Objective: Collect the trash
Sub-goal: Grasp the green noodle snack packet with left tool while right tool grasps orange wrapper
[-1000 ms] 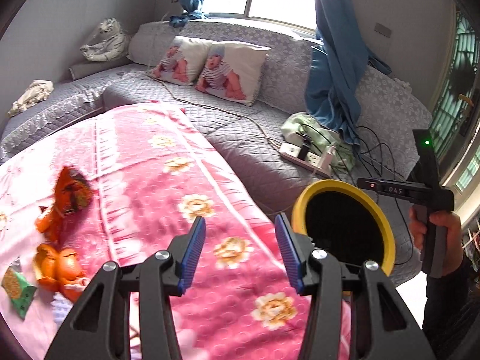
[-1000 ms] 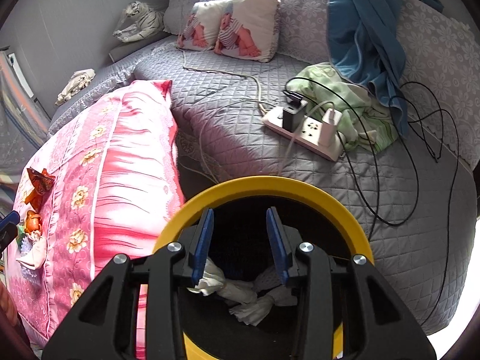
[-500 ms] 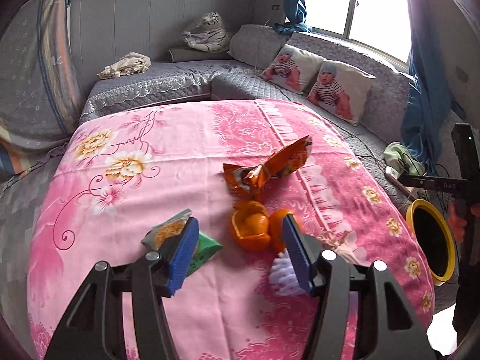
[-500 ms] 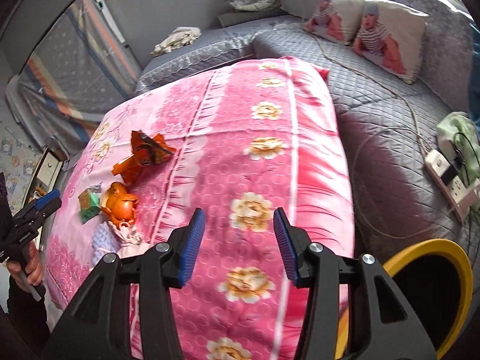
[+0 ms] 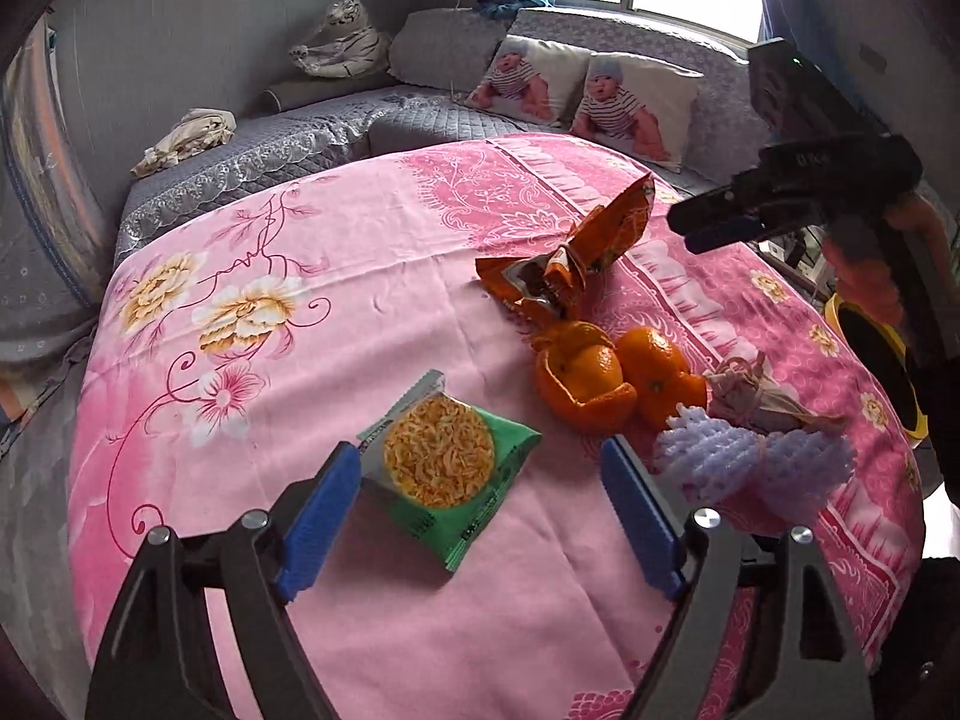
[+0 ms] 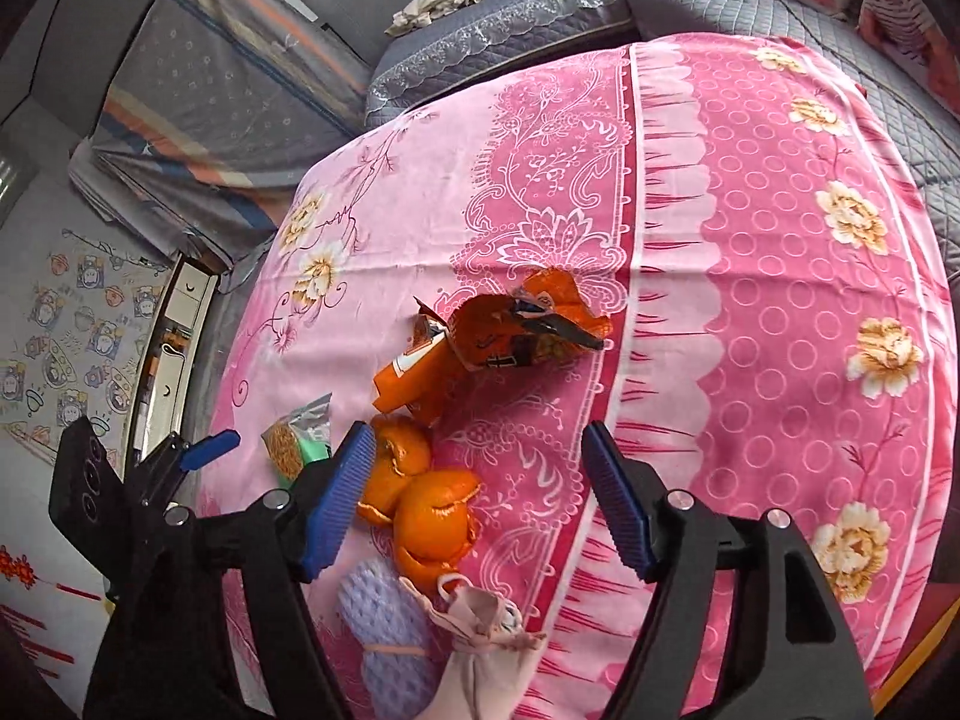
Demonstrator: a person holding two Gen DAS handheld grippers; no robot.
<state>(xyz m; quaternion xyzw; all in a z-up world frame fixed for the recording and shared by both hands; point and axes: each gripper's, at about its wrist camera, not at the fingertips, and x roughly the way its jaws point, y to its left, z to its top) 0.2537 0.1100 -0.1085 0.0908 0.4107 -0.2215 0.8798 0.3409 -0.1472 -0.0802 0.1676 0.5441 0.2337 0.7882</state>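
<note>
On the pink flowered tablecloth (image 5: pixel 312 324) lie a green snack packet (image 5: pixel 444 462), orange peels (image 5: pixel 585 375), a crumpled orange wrapper (image 5: pixel 570 258), a purple foam net (image 5: pixel 750 462) and a crumpled tissue (image 5: pixel 756 396). My left gripper (image 5: pixel 477 450) hovers over the green packet, jaws opening, pads clear of it. My right gripper (image 6: pixel 474 438) hangs above the orange peels (image 6: pixel 420 492) and below the orange wrapper (image 6: pixel 498 342) in its view, jaws opening and nothing gripped. The foam net (image 6: pixel 384 642) and tissue (image 6: pixel 486 636) lie under its left finger.
A yellow-rimmed bin (image 5: pixel 882 354) stands past the table's right edge. A grey quilted sofa (image 5: pixel 336 132) with two picture pillows (image 5: pixel 636 102) and a plush tiger (image 5: pixel 342 48) wraps the far side. A folded mattress (image 6: pixel 228 78) leans at the left.
Both grippers swung away from the yellow bin to above the trash on the table, and both sets of jaws widened. The right one left the bin's mouth.
</note>
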